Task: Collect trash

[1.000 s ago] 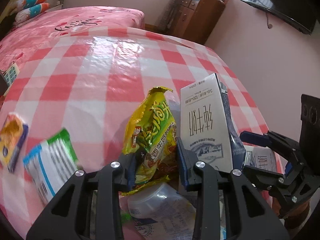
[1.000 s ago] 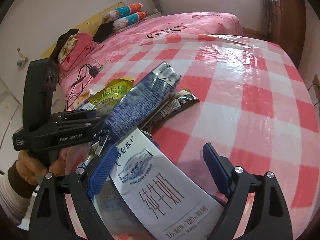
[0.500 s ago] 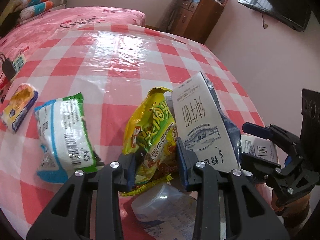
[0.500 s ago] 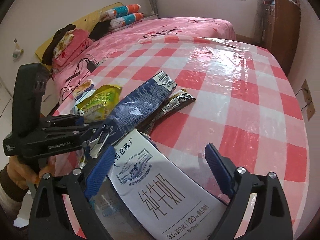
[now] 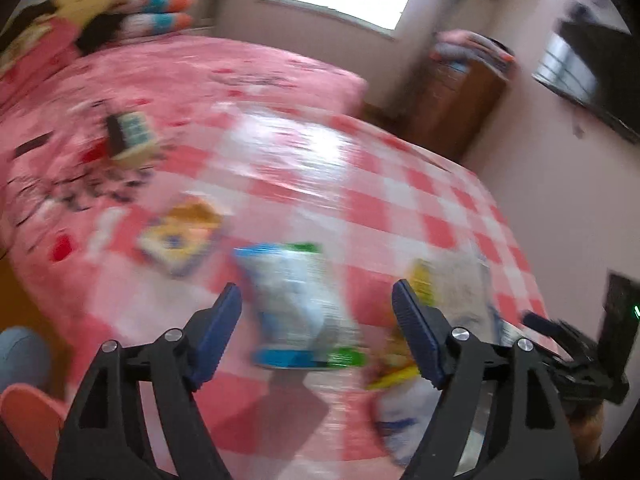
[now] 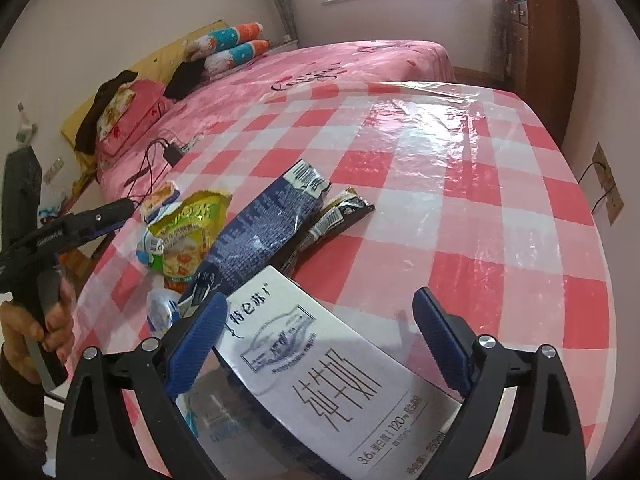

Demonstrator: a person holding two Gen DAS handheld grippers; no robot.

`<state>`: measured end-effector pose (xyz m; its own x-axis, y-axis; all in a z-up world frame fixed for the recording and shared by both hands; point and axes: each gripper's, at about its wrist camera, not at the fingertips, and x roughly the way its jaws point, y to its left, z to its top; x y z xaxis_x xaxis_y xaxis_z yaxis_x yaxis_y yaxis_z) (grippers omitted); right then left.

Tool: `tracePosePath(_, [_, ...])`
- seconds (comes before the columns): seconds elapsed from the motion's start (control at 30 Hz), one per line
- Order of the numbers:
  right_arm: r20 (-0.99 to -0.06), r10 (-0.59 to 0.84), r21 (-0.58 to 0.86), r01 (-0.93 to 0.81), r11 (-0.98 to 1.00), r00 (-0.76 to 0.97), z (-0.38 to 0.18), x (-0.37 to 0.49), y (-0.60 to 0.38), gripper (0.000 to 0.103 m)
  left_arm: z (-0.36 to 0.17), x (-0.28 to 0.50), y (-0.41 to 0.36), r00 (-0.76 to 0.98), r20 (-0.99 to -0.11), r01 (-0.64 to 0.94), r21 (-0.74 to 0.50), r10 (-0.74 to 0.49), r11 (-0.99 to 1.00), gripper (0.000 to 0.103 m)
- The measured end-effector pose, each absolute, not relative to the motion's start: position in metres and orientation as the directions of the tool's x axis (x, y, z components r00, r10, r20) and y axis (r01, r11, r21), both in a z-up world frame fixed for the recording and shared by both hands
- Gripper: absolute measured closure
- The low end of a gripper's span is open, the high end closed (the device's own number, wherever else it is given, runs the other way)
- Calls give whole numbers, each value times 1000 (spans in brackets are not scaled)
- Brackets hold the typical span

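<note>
The left wrist view is blurred by motion. My left gripper point(image 5: 316, 312) is open and empty above a white, blue and green packet point(image 5: 300, 304) on the checked table point(image 5: 360, 184). A yellow packet point(image 5: 180, 240) lies further left. The yellow-green snack bag point(image 6: 188, 232) lies on the table beside a dark blue carton point(image 6: 264, 232) and a dark wrapper point(image 6: 340, 216). My right gripper point(image 6: 316, 328) is open, with a white milk carton point(image 6: 328, 376) lying between its fingers. The left gripper also shows in the right wrist view point(image 6: 112, 212).
A pink bed point(image 6: 340, 60) stands behind the table with pillows point(image 6: 232, 44). A charger and cable point(image 6: 168, 152) lie on the bed. A wooden cabinet point(image 6: 540, 40) stands at the back right. A crumpled plastic cup point(image 6: 164, 308) lies near the table's left edge.
My left gripper has opened, let go of the yellow-green snack bag and swung left over the white, blue and green packet. The right gripper has stayed open by the white carton.
</note>
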<state>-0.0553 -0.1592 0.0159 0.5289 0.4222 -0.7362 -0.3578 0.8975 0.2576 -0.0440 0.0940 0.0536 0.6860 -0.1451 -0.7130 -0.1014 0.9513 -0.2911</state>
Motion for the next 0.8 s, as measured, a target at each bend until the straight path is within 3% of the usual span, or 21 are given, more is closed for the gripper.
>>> tracePosePath(0.1, [-730, 433, 271, -358, 894, 528, 19, -52, -158, 10, 48, -39, 126, 664, -745, -222, -275, -61, 935, 24])
tracePosePath(0.23, [-719, 476, 325, -359, 875, 507, 23, -45, -156, 10, 41, -23, 146, 663, -748, -263, -260, -22, 929, 24])
tracePosePath(0.43, [-705, 529, 382, -375, 844, 472, 28, -34, -146, 10, 28, 6, 152, 648, -762, -166, -139, 2, 976, 25])
tracePosePath(0.6, [-725, 537, 414, -350, 840, 432, 25, -13, -132, 10, 17, 13, 146, 643, -766, -105, -113, -19, 988, 25])
tracePosePath(0.8, [-777, 502, 402, -315, 860, 380, 14, 6, -113, 10, 9, 18, 137, 644, -764, -75, -91, -22, 993, 36])
